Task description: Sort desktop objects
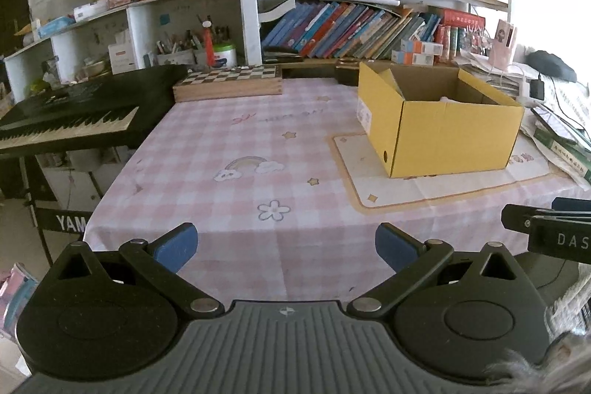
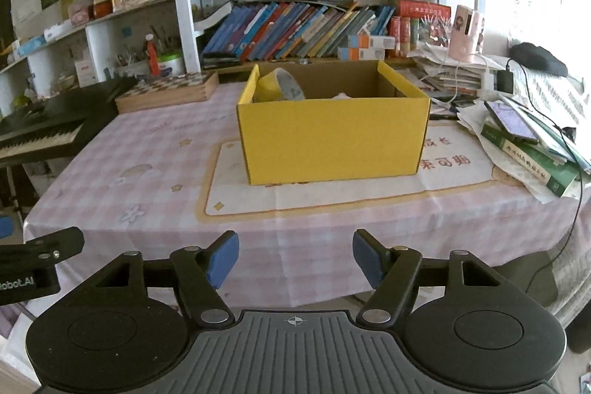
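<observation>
A: Where is the yellow cardboard box [image 2: 334, 139] now?

B: It stands open on the cream paper mat [image 2: 369, 187], which lies on the counter with the pink checked cloth [image 1: 229, 150]. Inside, against its left wall, leans a yellow roll of tape [image 2: 282, 85], and something pale lies at the bottom; I cannot tell what it is.

A: And the grippers?

B: The left hand-held gripper [image 1: 286, 248] is spread wide and holds nothing. The right hand-held gripper [image 2: 295, 259] is also apart, a little narrower, with nothing between its blue pads. Both hang over the near edge of the counter, well apart from the box.

A: What is around?

B: A wooden chessboard case [image 1: 229, 82] lies at the far edge, left of the box. A black piano keyboard [image 1: 74, 117] stands beside the counter on the left. On the right, a green book [image 2: 532, 165] sits on a pile of papers, with a phone [image 2: 511, 120] on top and a black cable near. Between the grippers and the box, the cloth is bare.
</observation>
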### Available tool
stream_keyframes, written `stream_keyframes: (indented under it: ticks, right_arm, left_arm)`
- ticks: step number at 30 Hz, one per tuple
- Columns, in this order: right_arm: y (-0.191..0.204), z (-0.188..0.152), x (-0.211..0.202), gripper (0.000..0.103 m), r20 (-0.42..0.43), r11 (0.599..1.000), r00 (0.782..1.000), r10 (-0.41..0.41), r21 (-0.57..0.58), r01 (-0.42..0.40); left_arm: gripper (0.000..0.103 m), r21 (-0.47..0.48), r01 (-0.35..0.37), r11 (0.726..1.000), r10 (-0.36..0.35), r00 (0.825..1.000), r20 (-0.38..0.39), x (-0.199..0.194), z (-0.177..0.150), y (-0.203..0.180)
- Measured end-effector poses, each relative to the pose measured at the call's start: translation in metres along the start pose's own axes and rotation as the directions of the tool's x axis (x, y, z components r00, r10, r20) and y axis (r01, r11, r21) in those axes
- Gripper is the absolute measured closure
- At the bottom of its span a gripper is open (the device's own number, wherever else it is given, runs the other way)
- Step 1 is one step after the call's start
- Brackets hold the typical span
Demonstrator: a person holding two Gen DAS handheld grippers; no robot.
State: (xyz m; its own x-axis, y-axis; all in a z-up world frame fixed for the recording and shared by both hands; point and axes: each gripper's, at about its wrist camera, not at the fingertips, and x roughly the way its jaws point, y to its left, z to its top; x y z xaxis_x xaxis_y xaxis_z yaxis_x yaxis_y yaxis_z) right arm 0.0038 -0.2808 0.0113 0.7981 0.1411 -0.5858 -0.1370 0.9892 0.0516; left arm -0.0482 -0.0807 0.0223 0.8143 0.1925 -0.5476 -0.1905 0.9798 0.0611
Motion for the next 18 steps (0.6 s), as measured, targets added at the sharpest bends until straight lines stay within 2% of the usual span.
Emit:
stream_keyframes:
  ticks: [7,10,18]
  right_arm:
    - [0.007,-0.005,-0.003,0.027,-0.012,1.000,1.000,0.000,0.005,0.000]
    - [0.010,-0.006,-0.003,0.018,-0.013,1.000,1.000,0.002,0.003,-0.002]
    - [0.016,-0.007,-0.002,0.009,-0.022,1.000,1.000,0.001,-0.003,-0.001]
  left_arm:
    - [0.000,0.003,0.011,1.000,-0.011,1.000,0.001,-0.003,-0.004,0.003]
    - [0.000,-0.001,0.019,1.000,-0.019,1.000,0.003,-0.004,-0.004,0.004]
    - [0.000,0.001,0.026,1.000,-0.026,1.000,-0.008,-0.003,-0.007,0.009]
